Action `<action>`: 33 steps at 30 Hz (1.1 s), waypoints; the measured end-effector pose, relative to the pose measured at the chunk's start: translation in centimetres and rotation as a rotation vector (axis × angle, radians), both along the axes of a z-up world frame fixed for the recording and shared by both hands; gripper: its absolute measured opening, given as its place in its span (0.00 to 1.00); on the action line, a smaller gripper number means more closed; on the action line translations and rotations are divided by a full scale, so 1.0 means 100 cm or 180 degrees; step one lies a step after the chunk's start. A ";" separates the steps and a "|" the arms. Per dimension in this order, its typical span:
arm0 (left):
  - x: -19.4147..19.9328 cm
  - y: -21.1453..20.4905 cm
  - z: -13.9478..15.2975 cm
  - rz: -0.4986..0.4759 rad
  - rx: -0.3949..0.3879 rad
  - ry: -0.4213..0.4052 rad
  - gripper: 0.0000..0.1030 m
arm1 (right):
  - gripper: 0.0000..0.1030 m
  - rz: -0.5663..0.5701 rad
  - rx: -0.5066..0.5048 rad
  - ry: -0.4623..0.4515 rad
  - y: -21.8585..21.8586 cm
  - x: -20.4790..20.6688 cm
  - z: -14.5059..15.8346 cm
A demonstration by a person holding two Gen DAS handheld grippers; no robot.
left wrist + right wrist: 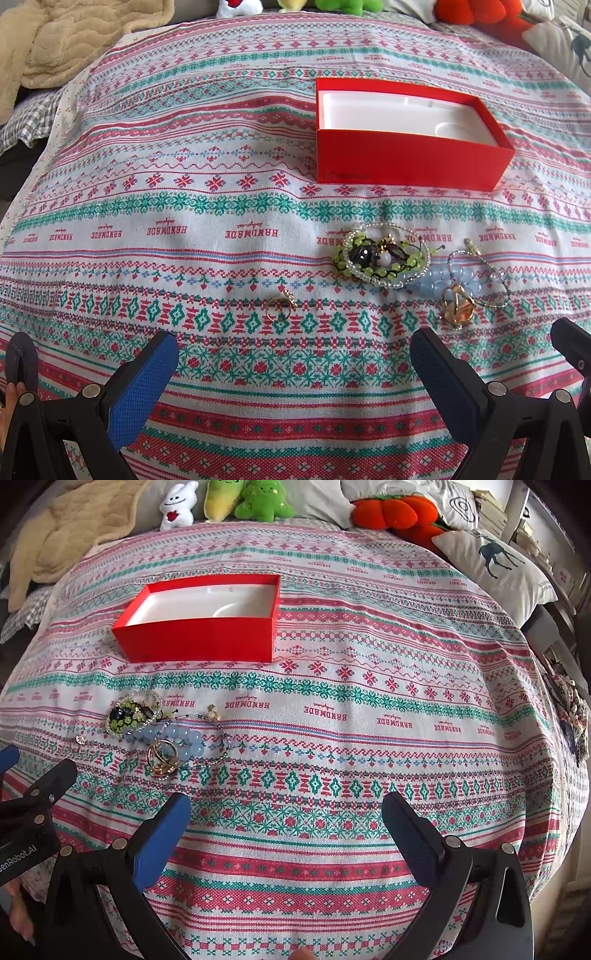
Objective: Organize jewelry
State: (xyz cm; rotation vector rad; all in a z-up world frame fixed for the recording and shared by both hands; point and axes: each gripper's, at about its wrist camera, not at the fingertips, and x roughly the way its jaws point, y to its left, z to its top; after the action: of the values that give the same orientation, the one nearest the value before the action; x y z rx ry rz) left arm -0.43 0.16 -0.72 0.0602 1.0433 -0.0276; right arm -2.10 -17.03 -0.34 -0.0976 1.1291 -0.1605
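An open red box (406,162) with a white insert lies on the patterned cloth; it also shows in the right wrist view (199,638). In front of it lies a jewelry pile: a green and clear bead bracelet cluster (384,256) (129,714), a light blue bead bracelet (436,277) (184,738), a gold ring piece (458,304) (162,758) and a thin beaded chain (495,277) (221,738). A small gold ring (281,306) lies apart to the left. My left gripper (295,362) is open and empty, close before the small ring. My right gripper (286,827) is open and empty, right of the pile.
Plush toys (258,498) and an orange plush (399,511) line the far edge. A beige blanket (66,40) lies far left. A deer-print pillow (495,565) sits far right. The left gripper's body (33,794) shows at the right view's left edge.
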 end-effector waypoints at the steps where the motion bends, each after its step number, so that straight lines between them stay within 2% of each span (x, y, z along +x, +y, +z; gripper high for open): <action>1: 0.000 0.000 0.000 -0.0001 0.0002 -0.0001 1.00 | 1.00 -0.0002 0.0002 0.0001 0.000 0.000 0.000; 23: 0.003 0.001 0.003 -0.0009 -0.0073 0.0022 1.00 | 1.00 0.0009 -0.0002 0.0055 0.000 0.002 -0.004; 26: 0.005 0.006 0.007 0.0024 -0.0131 0.0038 1.00 | 1.00 0.0011 0.0010 0.0062 0.000 0.004 -0.002; 30: 0.013 0.013 0.020 0.0024 -0.0121 -0.0063 1.00 | 1.00 0.0022 0.0068 0.0044 -0.003 0.009 0.007; 33: 0.026 0.019 0.027 0.0007 -0.0178 0.0013 1.00 | 1.00 0.0073 0.0102 0.0052 -0.003 0.015 0.015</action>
State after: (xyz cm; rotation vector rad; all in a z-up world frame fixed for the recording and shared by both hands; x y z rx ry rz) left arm 2.20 2.06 1.95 0.0082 1.0462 -0.0547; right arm -0.58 -17.34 1.17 -0.0834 1.1462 -0.1213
